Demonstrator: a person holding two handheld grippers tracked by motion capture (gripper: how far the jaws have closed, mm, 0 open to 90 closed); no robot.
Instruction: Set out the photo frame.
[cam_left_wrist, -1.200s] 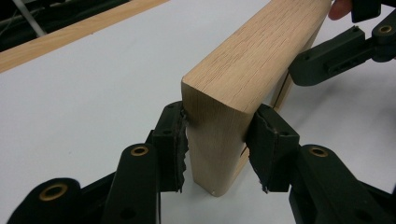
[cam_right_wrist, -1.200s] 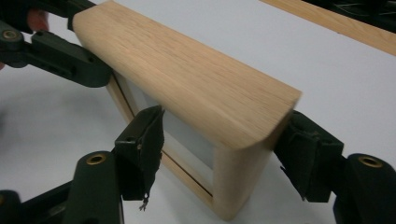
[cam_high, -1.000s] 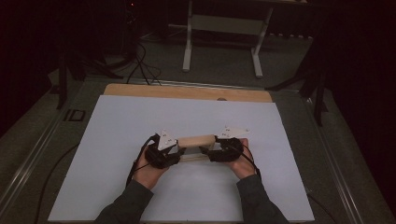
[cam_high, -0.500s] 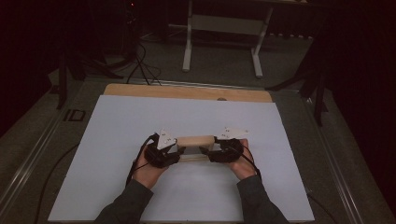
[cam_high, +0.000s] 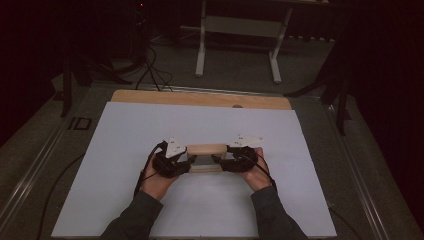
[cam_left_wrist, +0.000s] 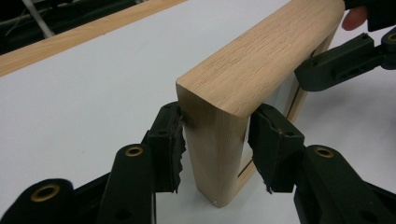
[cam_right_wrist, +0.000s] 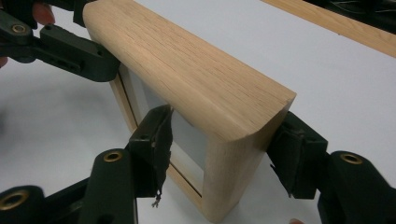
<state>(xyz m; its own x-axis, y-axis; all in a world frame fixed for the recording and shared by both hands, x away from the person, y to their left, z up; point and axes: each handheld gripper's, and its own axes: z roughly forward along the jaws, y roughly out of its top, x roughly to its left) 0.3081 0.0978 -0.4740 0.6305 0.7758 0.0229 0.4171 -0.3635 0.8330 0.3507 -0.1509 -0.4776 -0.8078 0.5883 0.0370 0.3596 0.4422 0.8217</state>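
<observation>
A light wooden frame (cam_high: 206, 149) with a pale inner panel stands on its long edge on the white table top (cam_high: 125, 130), near the middle. My left gripper (cam_high: 188, 163) is shut on its left end, my right gripper (cam_high: 221, 162) on its right end. In the left gripper view the two pads press both faces of the frame's (cam_left_wrist: 261, 56) end post, with the left gripper (cam_left_wrist: 215, 140) around it and the other gripper (cam_left_wrist: 336, 65) at the far end. The right gripper view has the right gripper (cam_right_wrist: 224, 149) clamped on the near post of the frame (cam_right_wrist: 187, 70).
A bare wooden strip (cam_high: 200, 98) runs along the table's far edge. Beyond it stand the white legs of another table (cam_high: 201, 45) and cables (cam_high: 150, 70) lie on the dark floor. White surface stretches on all sides of the frame.
</observation>
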